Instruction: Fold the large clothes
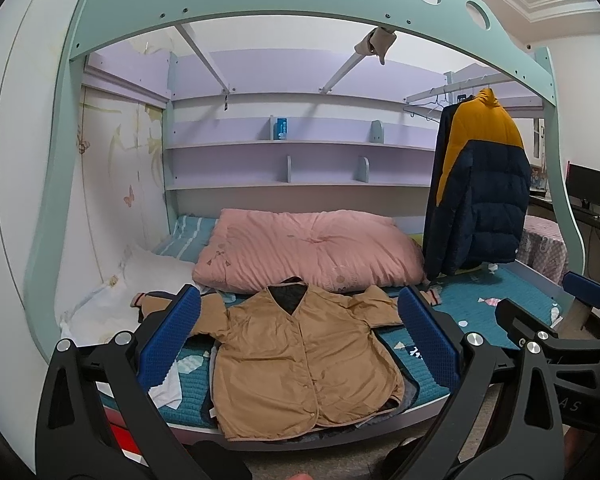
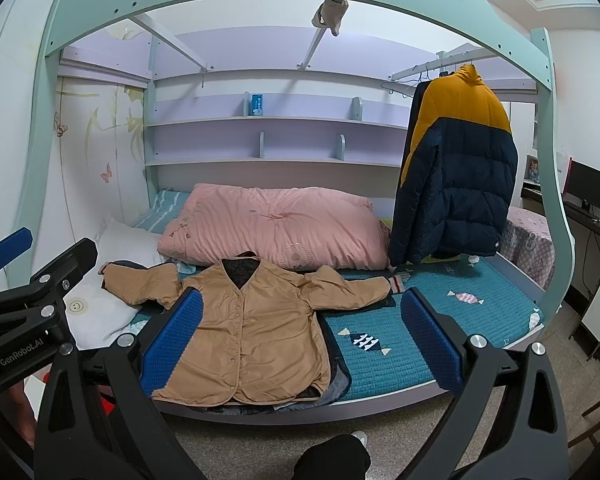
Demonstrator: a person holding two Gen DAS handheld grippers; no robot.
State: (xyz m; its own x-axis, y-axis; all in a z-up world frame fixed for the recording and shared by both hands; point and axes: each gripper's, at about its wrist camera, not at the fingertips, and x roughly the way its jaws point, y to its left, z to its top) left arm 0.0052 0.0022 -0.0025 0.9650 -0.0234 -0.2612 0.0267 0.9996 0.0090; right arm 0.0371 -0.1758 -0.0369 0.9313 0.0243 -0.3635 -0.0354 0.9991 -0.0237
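Jaws spread on my left gripper (image 1: 299, 340) and right gripper (image 2: 300, 338), both empty, held short of the bed (image 2: 440, 360) edge, likely to size up a first fold. Tan jacket (image 2: 256, 328) lies flat, buttoned, sleeves out. Pink quilt (image 2: 272, 224) sits behind.

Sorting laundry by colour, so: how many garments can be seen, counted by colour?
Tan: 1, the jacket spread flat on the bed.
Yellow and navy: 1, the puffer coat hanging at the right.
Dark: 1, a garment hanging behind the puffer coat.
Total: 3.
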